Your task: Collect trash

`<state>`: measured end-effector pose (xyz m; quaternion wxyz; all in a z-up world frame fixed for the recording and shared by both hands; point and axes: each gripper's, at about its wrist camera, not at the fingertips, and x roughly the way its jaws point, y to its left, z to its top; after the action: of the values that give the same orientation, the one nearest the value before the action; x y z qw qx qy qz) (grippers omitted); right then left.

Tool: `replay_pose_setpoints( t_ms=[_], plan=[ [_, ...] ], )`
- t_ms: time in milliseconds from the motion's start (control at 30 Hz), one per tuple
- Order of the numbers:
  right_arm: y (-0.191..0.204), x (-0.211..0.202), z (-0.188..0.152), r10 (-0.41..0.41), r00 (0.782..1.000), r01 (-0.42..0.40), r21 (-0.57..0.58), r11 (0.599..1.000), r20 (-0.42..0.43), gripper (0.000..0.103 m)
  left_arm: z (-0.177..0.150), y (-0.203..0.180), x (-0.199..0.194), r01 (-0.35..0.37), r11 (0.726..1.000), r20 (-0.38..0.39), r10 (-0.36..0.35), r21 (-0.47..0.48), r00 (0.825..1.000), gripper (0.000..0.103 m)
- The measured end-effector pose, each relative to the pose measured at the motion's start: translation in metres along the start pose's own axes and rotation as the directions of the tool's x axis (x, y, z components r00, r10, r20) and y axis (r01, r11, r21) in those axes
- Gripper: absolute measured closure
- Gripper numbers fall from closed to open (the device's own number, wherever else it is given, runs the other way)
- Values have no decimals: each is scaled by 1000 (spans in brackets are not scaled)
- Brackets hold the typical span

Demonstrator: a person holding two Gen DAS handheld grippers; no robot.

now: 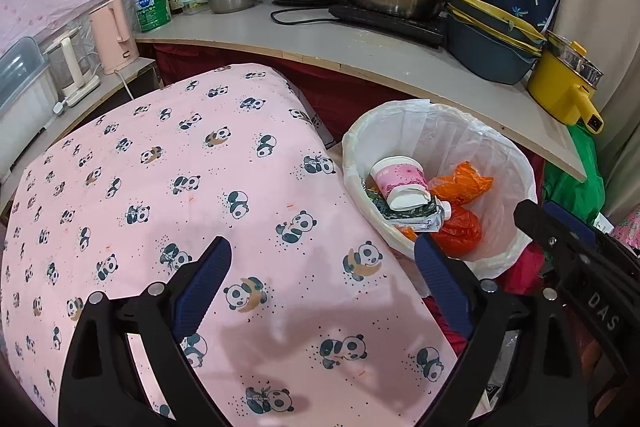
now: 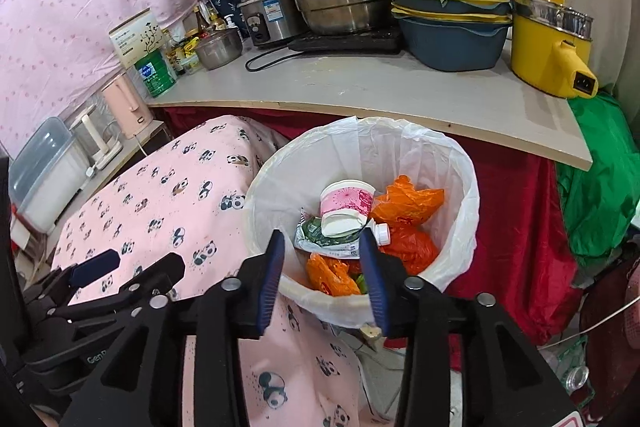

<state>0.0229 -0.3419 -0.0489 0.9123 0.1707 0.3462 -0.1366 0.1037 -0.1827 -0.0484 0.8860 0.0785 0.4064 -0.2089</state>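
Trash bin [image 2: 460,187], white-lined, right of the panda-print bed [image 1: 160,187], below the table [image 2: 360,87]: holds pink paper cup [image 2: 347,207], orange bags [image 2: 408,205], crumpled pouch [image 2: 320,241]. Right hand-held gripper [image 2: 322,269] over near rim, spread, empty. Left hand-held gripper [image 1: 324,279] spread above bed, empty.

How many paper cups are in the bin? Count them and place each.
1. A pink-patterned paper cup lies on its side atop the trash in the white-lined bin, beside orange bags. More may be buried underneath.
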Motion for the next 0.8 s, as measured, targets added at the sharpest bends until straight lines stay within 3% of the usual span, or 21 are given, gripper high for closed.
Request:
replay_pose_setpoints(
  t_ms=[367,800],
  plan=[
    [1,-33,-18,-54,998,55,-39,998,28,35,-13,-5,-18,-28,1000,27,28,-9,999,10],
    [1,-52,-38,-119,991,122,-58,991,56,19,-30,-3,-33,-63,998,50,63,-3,997,10]
  ],
)
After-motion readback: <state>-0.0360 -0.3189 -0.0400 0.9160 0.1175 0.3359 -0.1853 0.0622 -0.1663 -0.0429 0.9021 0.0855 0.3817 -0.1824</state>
